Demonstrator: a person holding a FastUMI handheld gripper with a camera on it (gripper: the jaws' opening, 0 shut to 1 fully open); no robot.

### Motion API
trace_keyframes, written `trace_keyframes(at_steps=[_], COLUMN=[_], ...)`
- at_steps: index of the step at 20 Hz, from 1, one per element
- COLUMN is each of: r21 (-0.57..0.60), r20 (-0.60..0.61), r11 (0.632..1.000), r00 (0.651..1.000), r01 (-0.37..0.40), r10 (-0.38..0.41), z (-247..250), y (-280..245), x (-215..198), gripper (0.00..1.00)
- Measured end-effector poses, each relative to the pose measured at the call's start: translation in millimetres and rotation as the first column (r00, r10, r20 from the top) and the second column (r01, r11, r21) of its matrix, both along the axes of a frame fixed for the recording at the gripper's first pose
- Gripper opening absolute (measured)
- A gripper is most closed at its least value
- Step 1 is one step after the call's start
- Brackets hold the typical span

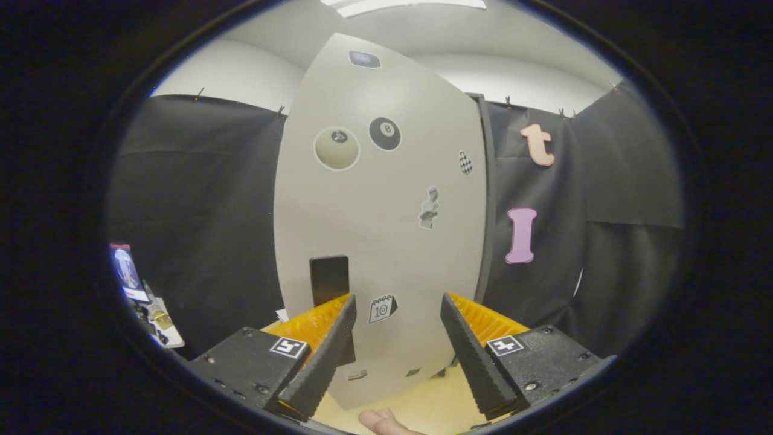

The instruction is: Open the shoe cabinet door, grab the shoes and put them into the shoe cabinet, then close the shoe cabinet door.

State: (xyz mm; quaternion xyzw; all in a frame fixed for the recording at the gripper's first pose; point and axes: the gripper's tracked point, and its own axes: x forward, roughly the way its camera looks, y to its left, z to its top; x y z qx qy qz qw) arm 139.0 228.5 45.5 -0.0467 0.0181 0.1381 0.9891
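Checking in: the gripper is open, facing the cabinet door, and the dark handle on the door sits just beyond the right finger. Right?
Not quite. In the gripper view the gripper is open and faces the cabinet door, but the dark handle sits just beyond the left finger, not the right one. Nothing is held between the fingers.

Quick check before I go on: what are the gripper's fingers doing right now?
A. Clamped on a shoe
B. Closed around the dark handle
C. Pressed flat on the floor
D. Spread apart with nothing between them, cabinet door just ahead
D: the gripper has its fingers spread with only open space between them, and the cabinet door stands just beyond, its dark handle ahead of the left finger, ungripped.
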Motion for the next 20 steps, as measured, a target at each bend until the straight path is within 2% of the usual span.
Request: trace_keyframes(at_steps=[3,10,16,20], r21=[0.022,0.064,0.035,0.067], r20=[0.014,0.007,0.081,0.087], r11=[1.0,0.996,0.989,0.989], r00=[1.0,0.998,0.986,0.987], r01=[-0.001,0.062,0.146,0.128], r10=[0.001,-0.063,-0.149,-0.134], z=[2,-3,2,3], y=[17,59,43,35], x=[18,78,71,41], gripper=[0.95,0.95,0.96,0.97])
